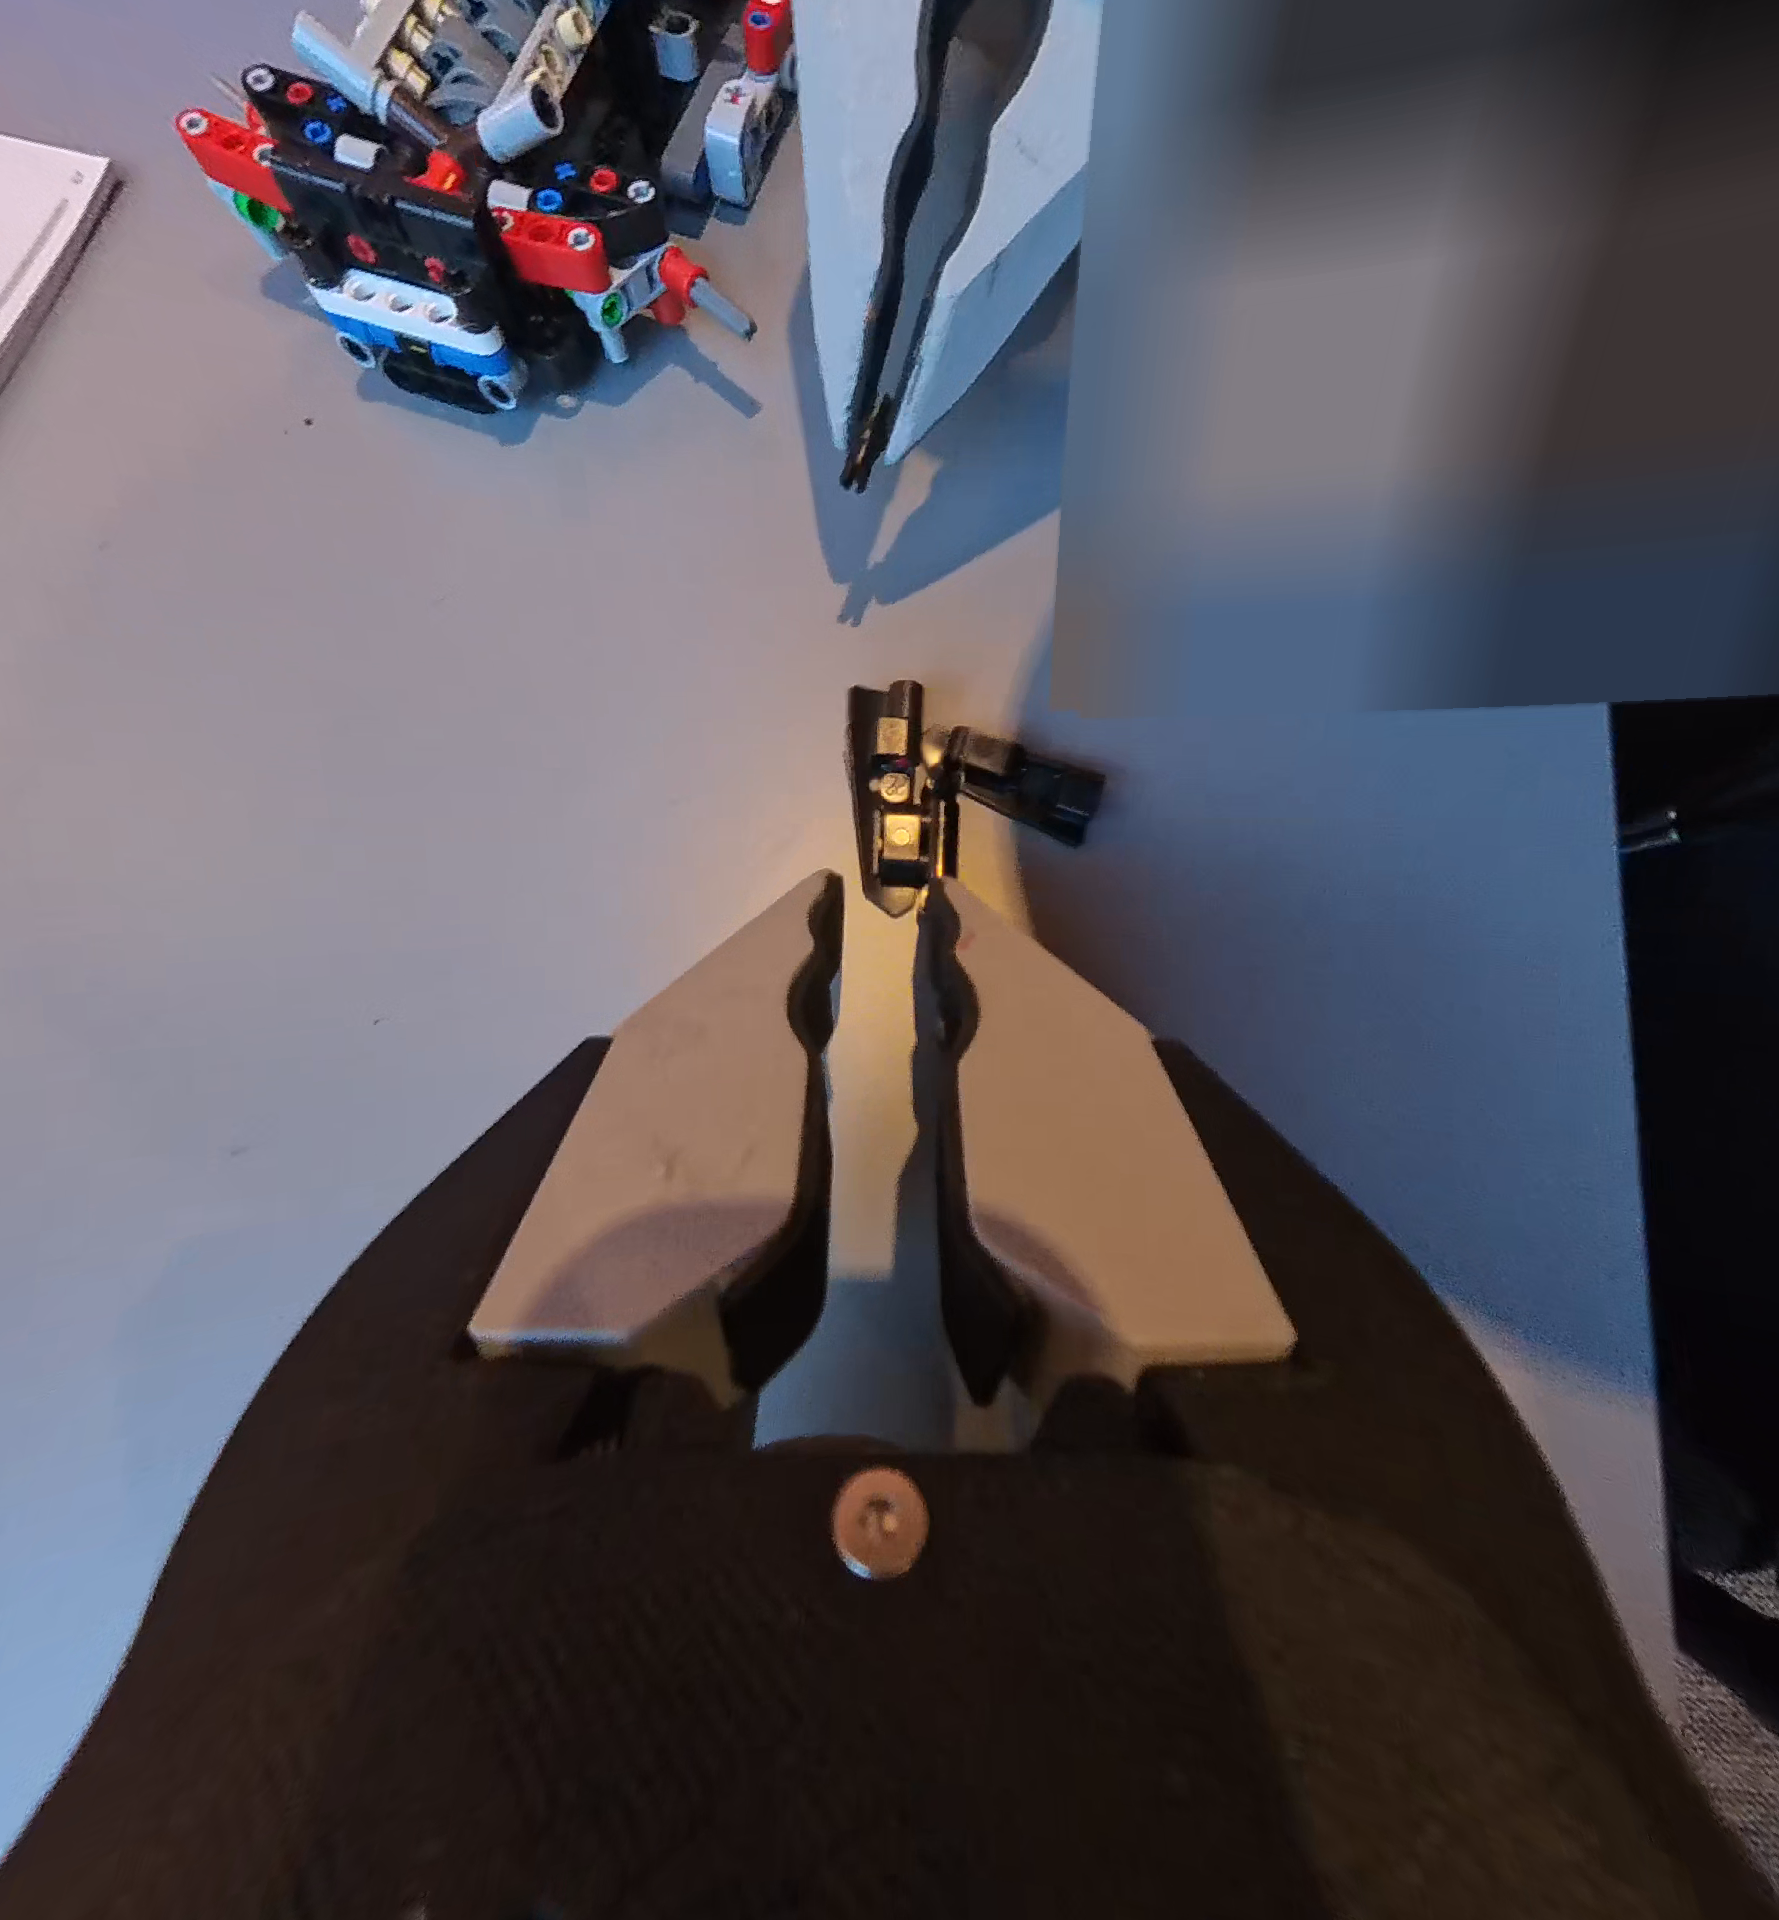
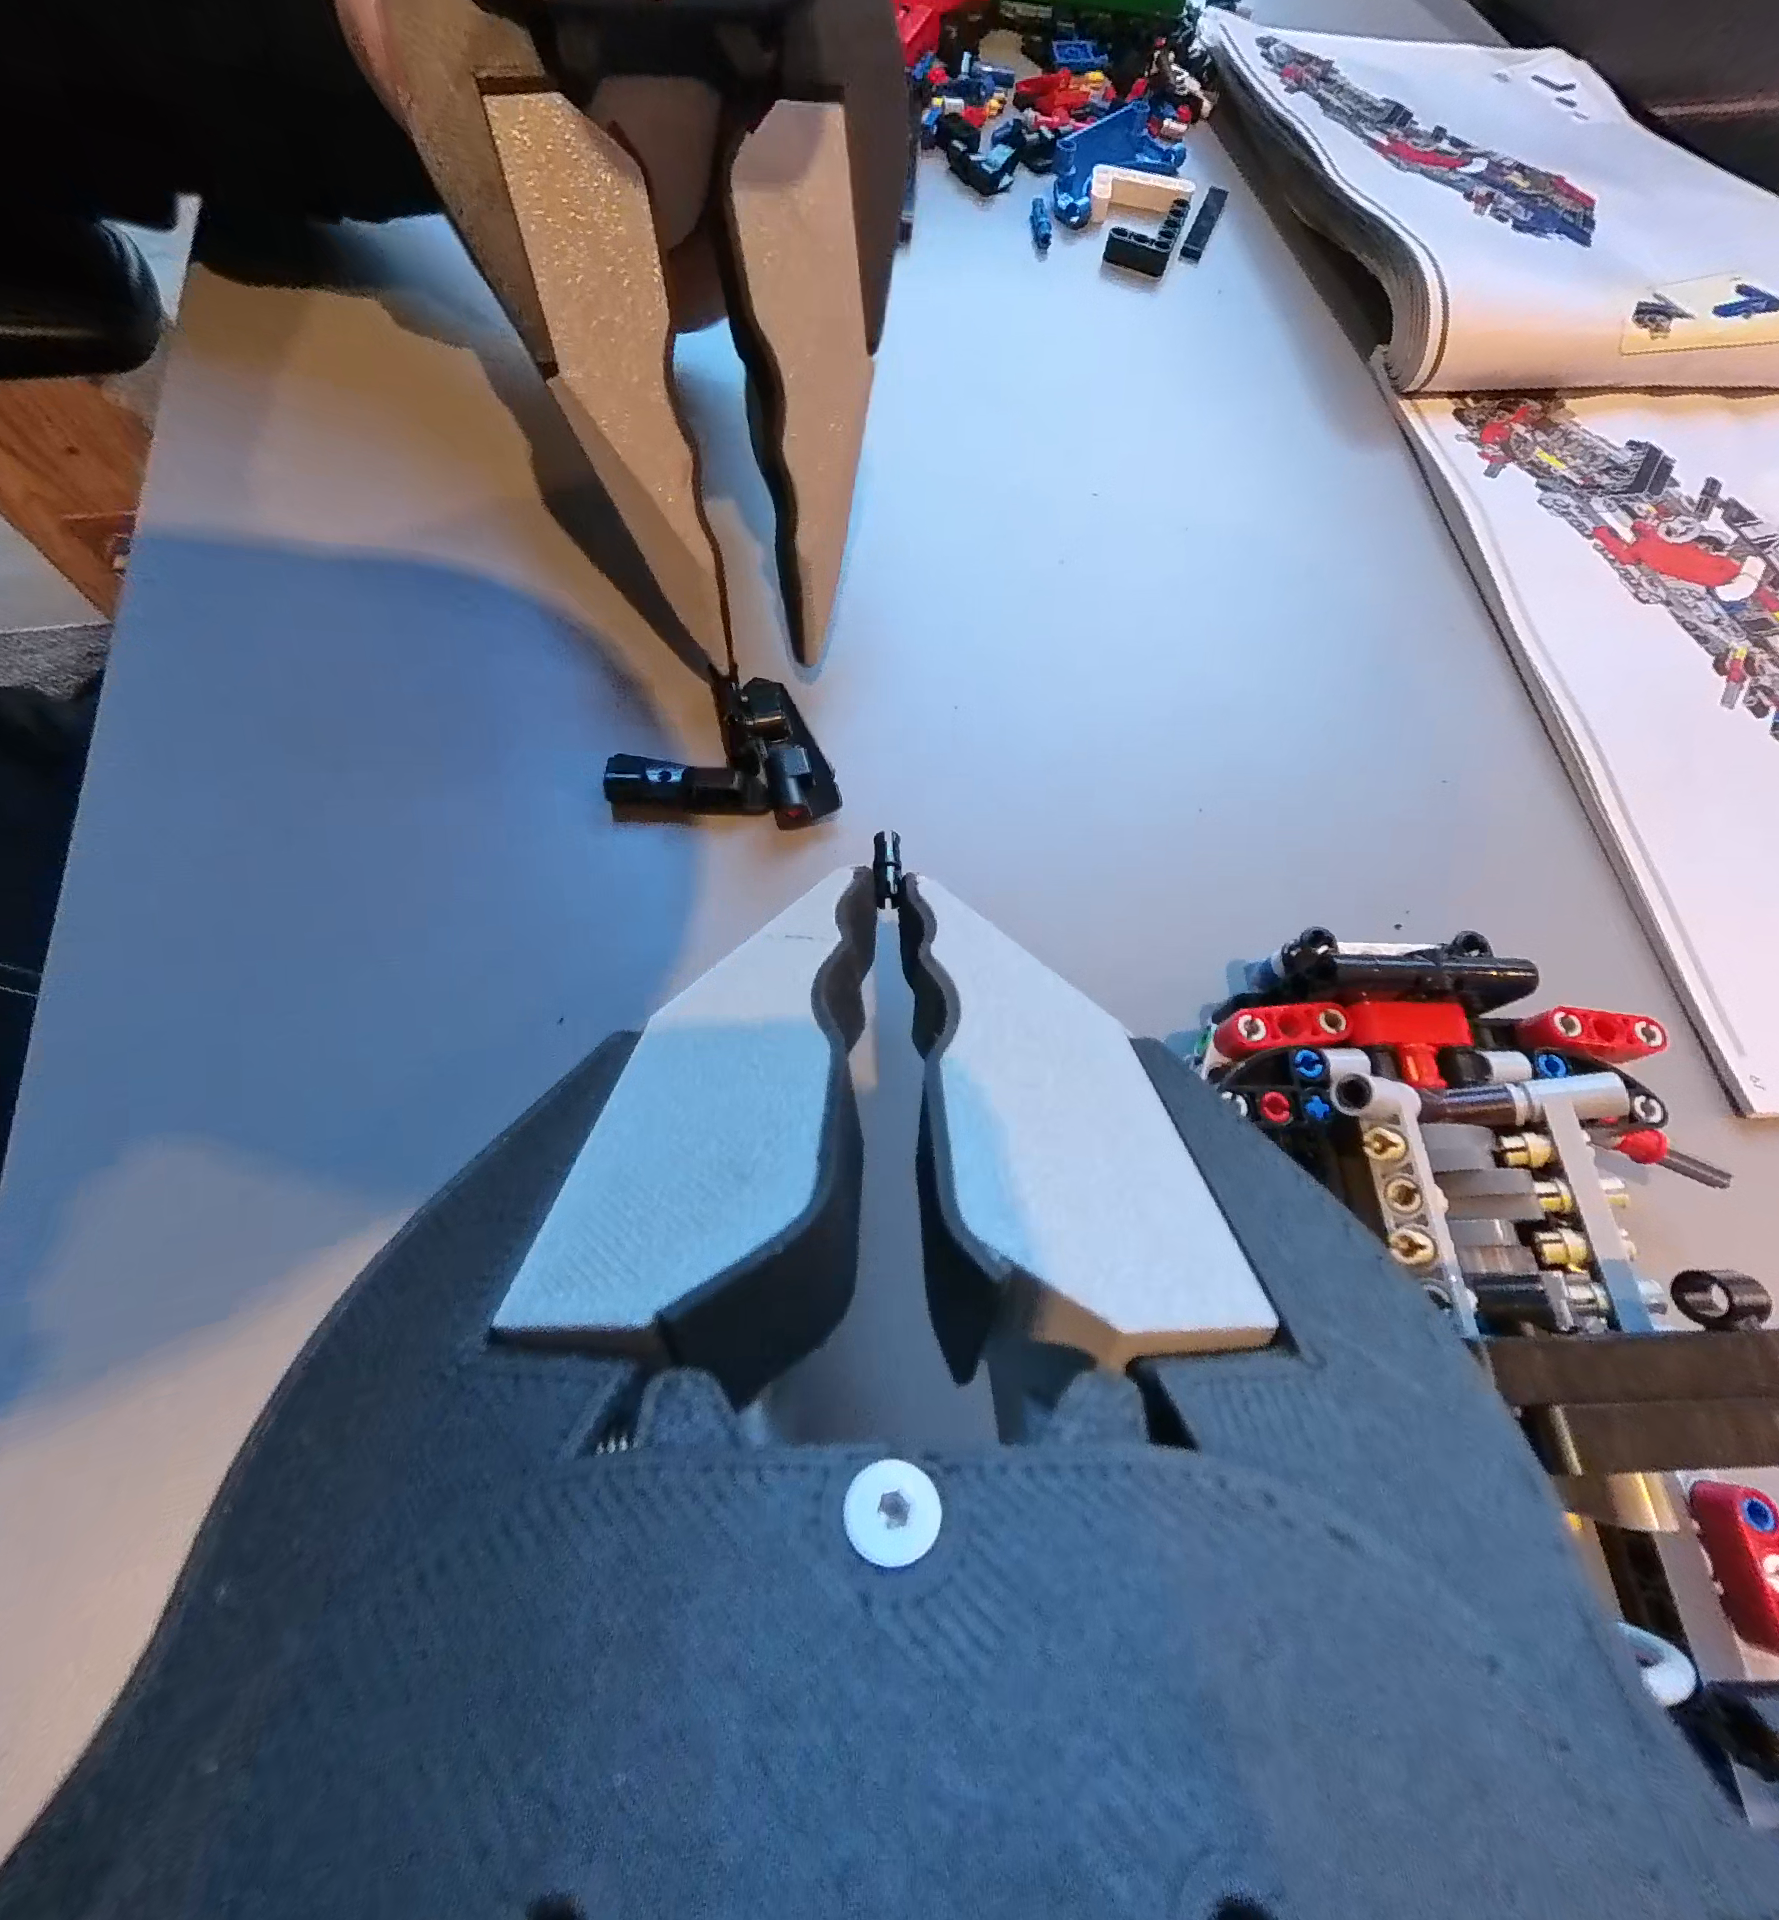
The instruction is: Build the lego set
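Note:
A small black lego sub-assembly (image 1: 900,800) lies on the grey table, with a black arm sticking out sideways. My left gripper (image 1: 880,888) is slightly open right at its near end. In the right wrist view, one left fingertip (image 2: 721,670) touches the sub-assembly (image 2: 760,748) and the other stands beside it. My right gripper (image 2: 887,896) is shut on a small black pin (image 2: 886,868) and holds it just short of the sub-assembly. It also shows in the left wrist view (image 1: 864,462), hovering above the table.
The partly built red, black and grey model (image 2: 1436,1122) sits right of my right gripper, and shows far left in the left wrist view (image 1: 428,208). An open instruction booklet (image 2: 1643,644) lies at the right. Loose parts (image 2: 1072,114) are piled at the back. The table edge (image 1: 1617,1039) is close. One gripper's finger ends stand about 8 cm off the other's.

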Tool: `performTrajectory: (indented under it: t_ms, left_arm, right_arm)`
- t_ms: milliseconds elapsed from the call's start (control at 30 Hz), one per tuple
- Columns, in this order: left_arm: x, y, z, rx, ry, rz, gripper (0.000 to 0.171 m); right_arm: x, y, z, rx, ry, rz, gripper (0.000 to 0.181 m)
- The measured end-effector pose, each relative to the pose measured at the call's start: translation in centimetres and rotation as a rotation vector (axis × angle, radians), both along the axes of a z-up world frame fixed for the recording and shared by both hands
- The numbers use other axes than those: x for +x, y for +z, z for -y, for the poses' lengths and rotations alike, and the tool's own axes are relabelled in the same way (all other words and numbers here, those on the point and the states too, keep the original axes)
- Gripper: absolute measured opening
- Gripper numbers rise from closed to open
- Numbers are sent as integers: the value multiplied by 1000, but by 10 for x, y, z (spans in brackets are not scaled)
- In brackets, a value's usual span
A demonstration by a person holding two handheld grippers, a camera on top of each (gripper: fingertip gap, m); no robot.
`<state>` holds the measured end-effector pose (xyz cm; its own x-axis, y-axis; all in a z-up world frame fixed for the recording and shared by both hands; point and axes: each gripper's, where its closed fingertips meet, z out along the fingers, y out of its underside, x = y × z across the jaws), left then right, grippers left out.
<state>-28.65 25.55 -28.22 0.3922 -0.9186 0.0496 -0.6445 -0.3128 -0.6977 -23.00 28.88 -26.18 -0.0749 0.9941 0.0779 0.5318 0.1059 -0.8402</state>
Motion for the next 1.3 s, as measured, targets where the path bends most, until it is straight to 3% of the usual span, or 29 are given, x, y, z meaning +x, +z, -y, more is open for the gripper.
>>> performTrajectory:
  t_ms: [333,533,700,800,933,1067,1200,1233,1300]
  left_arm:
    - [0,10,2,-5,15,38,21]
    - [3,-7,-2,16,13,-54,20]
    - [8,-6,-14,48,38,-51,16]
    - [7,7,-20,88,93,-30,18]
    - [19,31,0,20,182,58,15]
    - [39,13,15,-84,302,57,20]
    - [46,-4,17,-105,377,31,21]
    - [44,-5,14,-67,391,12,12]
    - [39,-6,14,-39,403,-30,11]
  right_arm:
    - [0,-3,3,24,19,18,1]
    - [-2,-4,4,27,23,24,2]
    - [-3,-4,5,28,26,21,1]
    - [-2,-2,3,29,21,12,1]
    - [1,2,1,25,10,-6,1]
    - [3,9,3,33,13,-26,1]
    - [7,15,3,53,12,-43,1]
    - [9,17,3,56,11,-48,1]
    - [10,23,3,58,11,-68,1]
